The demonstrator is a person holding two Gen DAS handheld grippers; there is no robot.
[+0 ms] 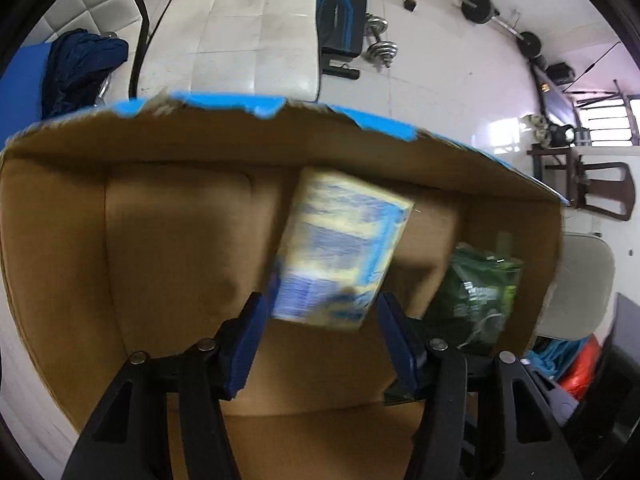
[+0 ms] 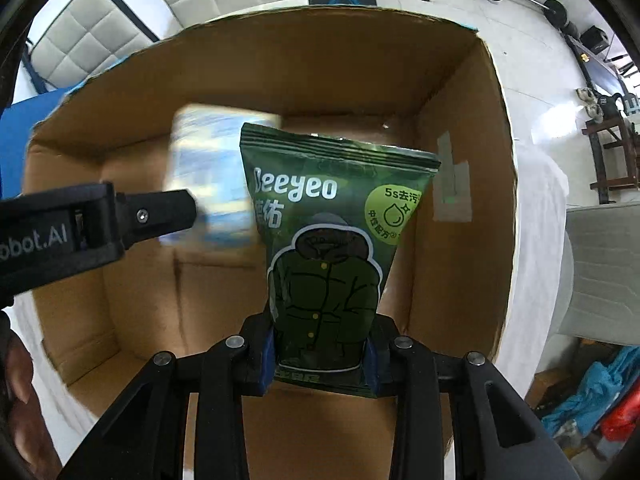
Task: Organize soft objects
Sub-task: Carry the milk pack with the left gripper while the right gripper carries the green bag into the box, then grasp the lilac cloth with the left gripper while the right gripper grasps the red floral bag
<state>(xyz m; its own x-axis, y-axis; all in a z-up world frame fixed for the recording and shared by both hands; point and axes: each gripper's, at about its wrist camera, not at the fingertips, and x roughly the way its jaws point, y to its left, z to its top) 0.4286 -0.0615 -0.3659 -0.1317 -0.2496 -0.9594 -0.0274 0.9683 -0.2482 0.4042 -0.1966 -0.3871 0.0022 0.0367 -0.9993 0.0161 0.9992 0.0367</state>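
Cardboard box (image 2: 460, 128); right view alone shows "Seeyeo" pack (image 2: 332, 248).

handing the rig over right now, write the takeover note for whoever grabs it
Left claw: jaws look open; the yellow-blue pack is motion-blurred just ahead of them, over the cardboard box, apparently dropping or just released.
Right claw: shut on the green Beeyeo pouch, held upright above the box opening.
Done: neither pack clearly rests on the box floor yet.
Left: check that the yellow-blue pack lands inside, then lower and release the green pouch beside it. Anything else to sort is out of view.
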